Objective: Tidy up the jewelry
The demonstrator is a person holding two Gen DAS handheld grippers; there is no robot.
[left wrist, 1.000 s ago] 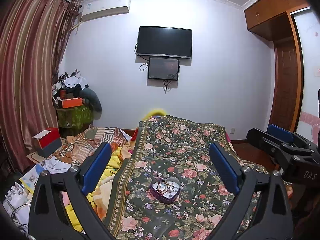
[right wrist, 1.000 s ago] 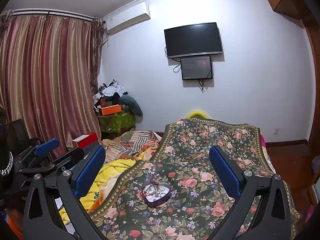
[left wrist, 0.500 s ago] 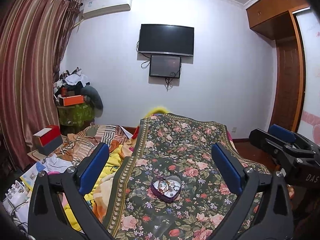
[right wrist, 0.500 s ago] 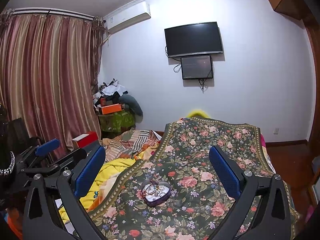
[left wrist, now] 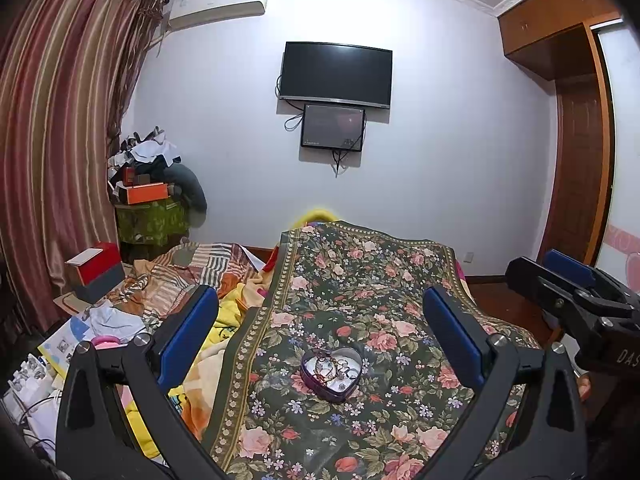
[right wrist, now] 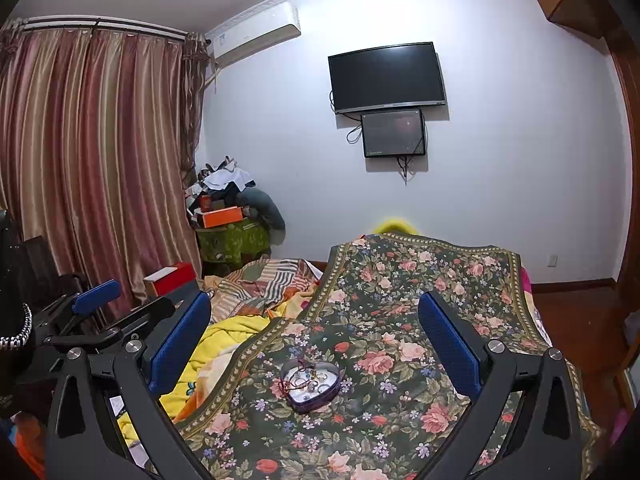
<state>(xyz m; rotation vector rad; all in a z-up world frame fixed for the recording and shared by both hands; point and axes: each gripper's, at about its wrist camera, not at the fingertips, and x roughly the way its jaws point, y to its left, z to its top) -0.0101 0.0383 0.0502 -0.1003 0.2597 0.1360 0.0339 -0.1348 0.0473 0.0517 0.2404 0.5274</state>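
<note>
A: What hangs on the white wall [left wrist: 440,140]?

B: A dark television [left wrist: 335,74], a smaller screen [left wrist: 333,127] just beneath it, and an air conditioner [left wrist: 218,2] up near the ceiling.

A: And the left side?

B: Striped reddish curtains [right wrist: 92,160], drawn, beside a cluttered stand under a green cloth [right wrist: 234,238].

A: The right?

B: A wooden wardrobe [left wrist: 560,24] over a brown door [left wrist: 578,168]. A bed with a floral spread [right wrist: 420,288] fills the middle.
</note>
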